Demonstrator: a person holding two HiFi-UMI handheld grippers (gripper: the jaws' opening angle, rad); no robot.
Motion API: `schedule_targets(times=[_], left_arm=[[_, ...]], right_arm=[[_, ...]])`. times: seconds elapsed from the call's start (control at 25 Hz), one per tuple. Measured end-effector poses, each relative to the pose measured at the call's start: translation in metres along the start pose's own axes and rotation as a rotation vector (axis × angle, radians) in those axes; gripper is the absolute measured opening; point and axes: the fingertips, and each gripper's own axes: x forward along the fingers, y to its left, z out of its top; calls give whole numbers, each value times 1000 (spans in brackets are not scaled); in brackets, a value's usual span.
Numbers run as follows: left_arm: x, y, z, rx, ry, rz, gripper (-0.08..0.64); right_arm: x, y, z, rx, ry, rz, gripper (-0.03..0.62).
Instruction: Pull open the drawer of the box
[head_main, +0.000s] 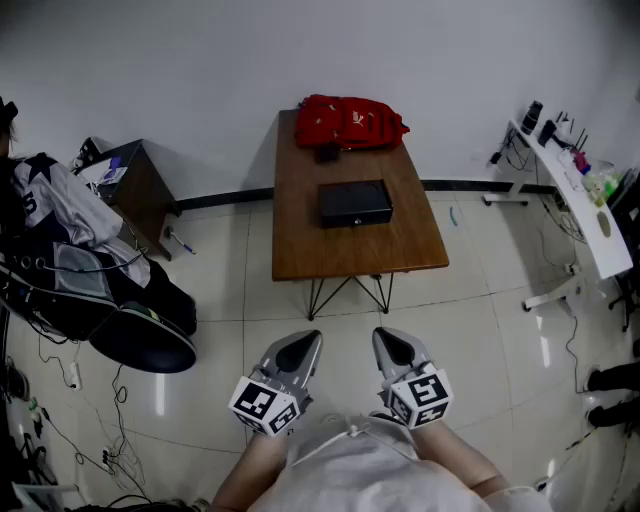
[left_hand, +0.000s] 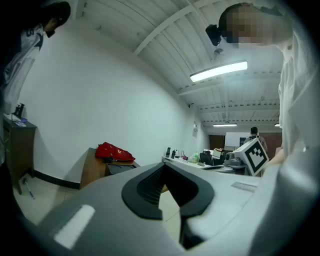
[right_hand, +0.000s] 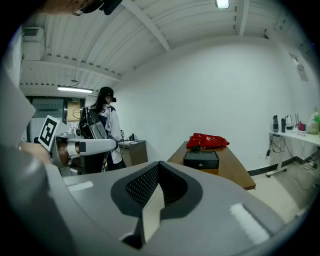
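Observation:
A black box (head_main: 354, 203) lies flat on the brown table (head_main: 300, 250), its drawer front toward me and flush with the body. In the right gripper view the box (right_hand: 201, 159) shows a small round knob on that front; the left gripper view shows the box (left_hand: 120, 168) only partly. Both grippers hover low in front of my body, well short of the table. My left gripper (head_main: 296, 352) (left_hand: 165, 167) has its jaws together and empty. My right gripper (head_main: 395, 347) (right_hand: 159, 165) is likewise shut on nothing.
A red bag (head_main: 350, 122) rests at the table's far end against the wall. A small dark cabinet (head_main: 135, 185) and a heap of bags and clothing (head_main: 90, 270) stand left. A white desk (head_main: 580, 200) with clutter runs along the right. A person (right_hand: 102, 130) stands by the cabinet.

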Motion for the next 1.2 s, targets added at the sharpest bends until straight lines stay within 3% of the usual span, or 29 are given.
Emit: schedule_targets(times=[0.24, 0.56, 1.2], left_arm=[[17, 52, 3, 3, 14, -3, 6], [27, 55, -12, -21, 21, 13, 6], [207, 162, 20, -35, 26, 98, 6]], right_arm=[[47, -4, 6, -6, 7, -6, 9], [57, -16, -9, 31, 29, 12, 9], [208, -171, 45, 15, 69, 73, 9]])
